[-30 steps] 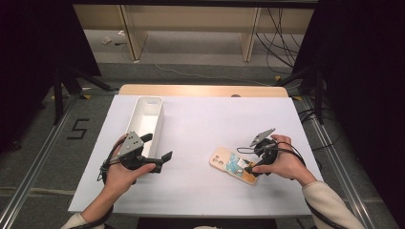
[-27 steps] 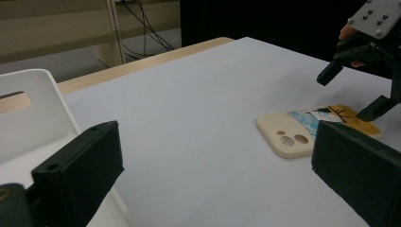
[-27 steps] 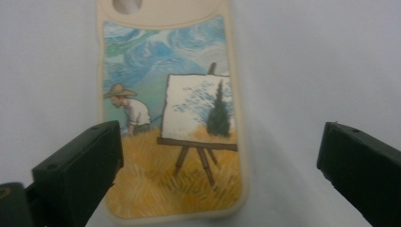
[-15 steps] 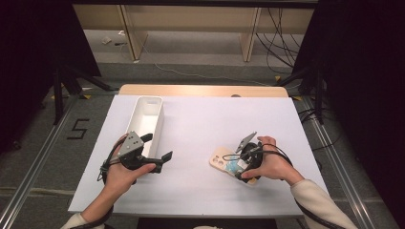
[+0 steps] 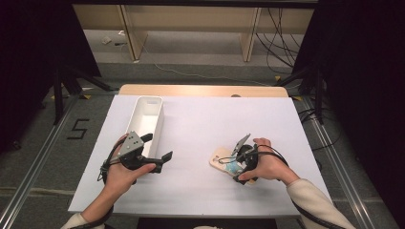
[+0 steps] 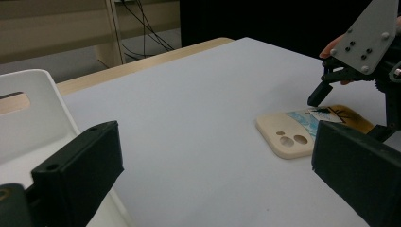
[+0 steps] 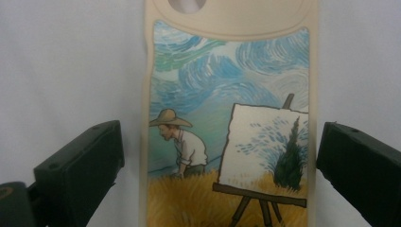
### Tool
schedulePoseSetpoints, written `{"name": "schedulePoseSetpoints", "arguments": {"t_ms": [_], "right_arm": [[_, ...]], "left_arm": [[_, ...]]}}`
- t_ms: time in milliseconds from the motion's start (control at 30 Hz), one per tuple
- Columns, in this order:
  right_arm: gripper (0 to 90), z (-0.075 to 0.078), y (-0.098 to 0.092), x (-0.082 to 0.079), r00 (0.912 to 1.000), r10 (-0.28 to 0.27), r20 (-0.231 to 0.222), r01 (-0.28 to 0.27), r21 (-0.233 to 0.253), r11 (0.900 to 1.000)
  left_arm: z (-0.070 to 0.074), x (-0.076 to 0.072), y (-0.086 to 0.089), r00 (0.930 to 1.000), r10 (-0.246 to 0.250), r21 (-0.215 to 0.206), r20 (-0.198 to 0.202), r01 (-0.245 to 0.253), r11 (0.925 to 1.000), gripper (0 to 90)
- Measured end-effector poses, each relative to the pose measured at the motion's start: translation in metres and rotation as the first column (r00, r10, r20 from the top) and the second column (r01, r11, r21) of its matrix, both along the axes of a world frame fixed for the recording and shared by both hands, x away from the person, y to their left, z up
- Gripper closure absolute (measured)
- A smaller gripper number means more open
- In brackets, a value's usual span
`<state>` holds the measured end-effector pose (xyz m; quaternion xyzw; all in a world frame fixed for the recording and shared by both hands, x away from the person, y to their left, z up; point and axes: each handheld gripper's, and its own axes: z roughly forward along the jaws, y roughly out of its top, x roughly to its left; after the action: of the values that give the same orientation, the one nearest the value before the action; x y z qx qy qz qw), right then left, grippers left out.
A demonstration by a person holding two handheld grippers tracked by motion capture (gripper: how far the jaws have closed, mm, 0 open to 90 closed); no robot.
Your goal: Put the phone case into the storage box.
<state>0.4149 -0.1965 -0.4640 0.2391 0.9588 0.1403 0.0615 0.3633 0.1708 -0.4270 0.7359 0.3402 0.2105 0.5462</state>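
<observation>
Closest to me, the right gripper (image 5: 244, 157) hangs directly over a cream, flat, rubbery-looking phone case printed with a painter at an easel under swirling blue sky (image 7: 230, 118). Its jaws stand wide apart, one on each side of the case with white table showing between each jaw and the case's long edges, so it has hold of nothing. In the right gripper view the case's long axis runs straight away from the camera, camera-hole end farthest, which puts the jaws squarely across its narrow width. That is the relation the grasp turns on, I'd say: the jaws need only come down and close on the two long edges.

The case (image 5: 228, 163) lies flat on the white table (image 5: 215, 119), at the near right. The left gripper (image 5: 150, 155) is well apart from it, near the left, jaws also wide open and empty, pointing across at the case (image 6: 302, 135). Just beyond that hand stands a long white plastic bin (image 5: 145, 117), its length running away from the person.
</observation>
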Motion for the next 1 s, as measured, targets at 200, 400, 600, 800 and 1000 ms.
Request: {"name": "schedulePoseSetpoints", "arguments": {"t_ms": [200, 400, 600, 800, 1000], "right_arm": [[3.2, -0.001, 0.003, 0.001, 1.0, 0.003, -0.002, -0.003, -0.016, 1.0], [3.2, -0.001, 0.005, 0.003, 0.9998, 0.008, -0.016, -0.009, -0.037, 0.999], [2.6, -0.003, 0.006, 0.005, 0.9996, 0.018, -0.02, -0.019, -0.052, 0.998], [2.3, -0.003, 0.005, 0.008, 0.9994, 0.018, -0.03, -0.02, -0.058, 0.998], [1.6, -0.005, 0.005, 0.011, 0.9986, 0.021, -0.049, -0.024, -0.056, 0.998]], "left_arm": [[0.0, 0.0, 0.0, 1.0, 0.0, -0.002, -0.001, 0.0, 1.0, 2.1], [0.0, 0.0, 0.0, 1.0, 0.0, -0.001, 0.0, 0.0, 1.0, 2.1], [0.0, 0.0, 0.0, 1.0, -0.001, -0.002, -0.001, 0.001, 1.0, 2.1], [0.0, 0.0, 0.0, 1.0, -0.001, -0.002, -0.001, 0.001, 1.0, 2.1], [0.0, 0.0, 0.0, 1.0, 0.001, -0.004, -0.003, -0.001, 1.0, 2.1]]}}
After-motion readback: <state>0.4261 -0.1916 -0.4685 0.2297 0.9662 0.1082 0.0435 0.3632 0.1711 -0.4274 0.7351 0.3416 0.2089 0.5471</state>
